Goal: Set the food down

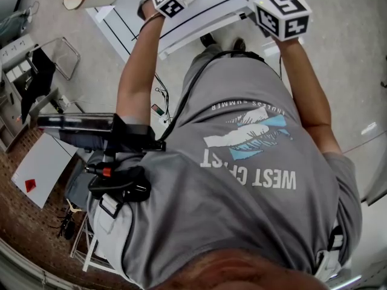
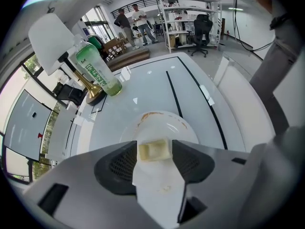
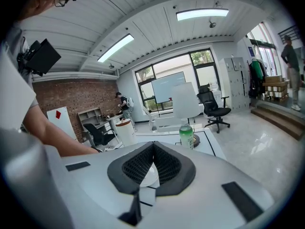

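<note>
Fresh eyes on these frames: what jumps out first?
A pale yellow food block sits on the white plate, between the open jaws of the left gripper. At the far left of the table, a green bottle stands beside a white-shaded lamp. The right gripper is shut and empty.

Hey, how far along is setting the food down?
Mostly done: the pale food piece looks to lie on the white plate, between the left tongs, which stand apart. The right tongs are shut and empty. Remaining: lift the left tongs clear.
</note>
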